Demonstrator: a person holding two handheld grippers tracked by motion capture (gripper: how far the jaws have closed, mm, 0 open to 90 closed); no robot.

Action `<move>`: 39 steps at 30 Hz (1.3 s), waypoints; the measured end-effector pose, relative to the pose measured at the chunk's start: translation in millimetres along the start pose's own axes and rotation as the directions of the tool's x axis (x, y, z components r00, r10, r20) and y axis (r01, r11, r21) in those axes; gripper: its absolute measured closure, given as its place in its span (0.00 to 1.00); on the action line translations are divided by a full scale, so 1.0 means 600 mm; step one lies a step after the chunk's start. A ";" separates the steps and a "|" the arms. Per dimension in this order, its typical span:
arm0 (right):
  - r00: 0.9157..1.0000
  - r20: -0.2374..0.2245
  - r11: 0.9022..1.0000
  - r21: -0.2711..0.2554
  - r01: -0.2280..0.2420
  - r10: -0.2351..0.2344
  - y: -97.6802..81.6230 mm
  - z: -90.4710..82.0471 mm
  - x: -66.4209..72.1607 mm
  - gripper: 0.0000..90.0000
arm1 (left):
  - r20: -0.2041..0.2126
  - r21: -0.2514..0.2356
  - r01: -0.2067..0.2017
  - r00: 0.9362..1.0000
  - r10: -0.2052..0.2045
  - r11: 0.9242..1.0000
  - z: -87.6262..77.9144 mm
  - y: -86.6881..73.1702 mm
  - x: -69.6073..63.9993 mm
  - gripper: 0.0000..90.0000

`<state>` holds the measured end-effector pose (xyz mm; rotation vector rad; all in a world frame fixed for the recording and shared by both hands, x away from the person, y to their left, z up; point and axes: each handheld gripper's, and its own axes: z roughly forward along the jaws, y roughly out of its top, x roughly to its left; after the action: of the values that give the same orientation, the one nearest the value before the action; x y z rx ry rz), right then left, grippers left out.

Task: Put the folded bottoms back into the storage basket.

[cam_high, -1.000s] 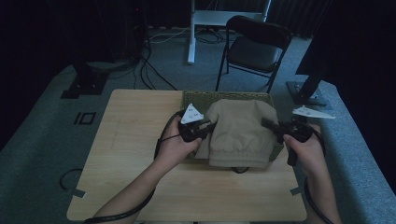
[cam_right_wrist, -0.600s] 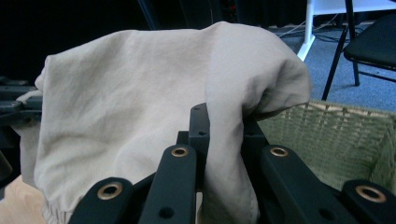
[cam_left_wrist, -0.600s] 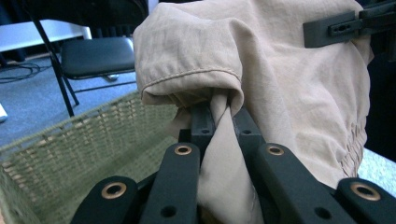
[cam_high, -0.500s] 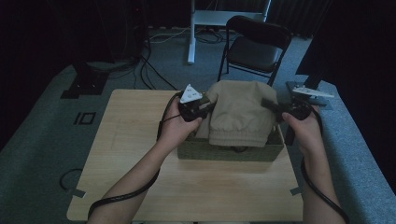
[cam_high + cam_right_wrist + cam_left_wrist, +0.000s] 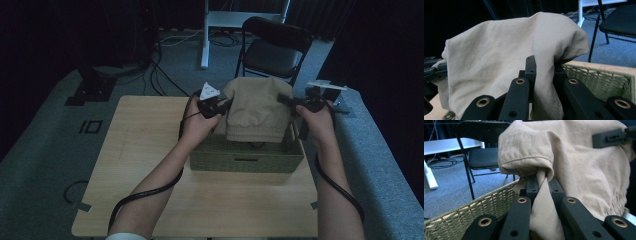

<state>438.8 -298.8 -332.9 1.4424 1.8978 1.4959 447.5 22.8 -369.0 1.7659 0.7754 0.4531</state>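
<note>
- the worktop (image 5: 150,165) carries a green woven basket (image 5: 247,159);
- above the basket hangs a beige cloth (image 5: 256,111);
- the left gripper (image 5: 216,106) and the right gripper (image 5: 289,101) are each clamped on one side of the cloth;
- behind stands a black chair (image 5: 272,47)

One cloth (image 5: 256,111), one basket (image 5: 247,161), one table (image 5: 150,150). Two grippers, left (image 5: 223,104) and right (image 5: 283,100), and two hands. One chair (image 5: 274,48) beyond the table.
</note>
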 end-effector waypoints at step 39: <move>0.977 0.213 0.971 0.234 -0.052 0.001 -0.164 0.197 -0.083 0.89 | -0.100 0.256 0.172 0.984 -0.151 0.951 0.121 -0.174 0.063 0.91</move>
<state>499.3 -272.0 -480.1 1.6634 1.9828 1.1011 491.8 18.1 -493.8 1.9191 1.0685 0.3224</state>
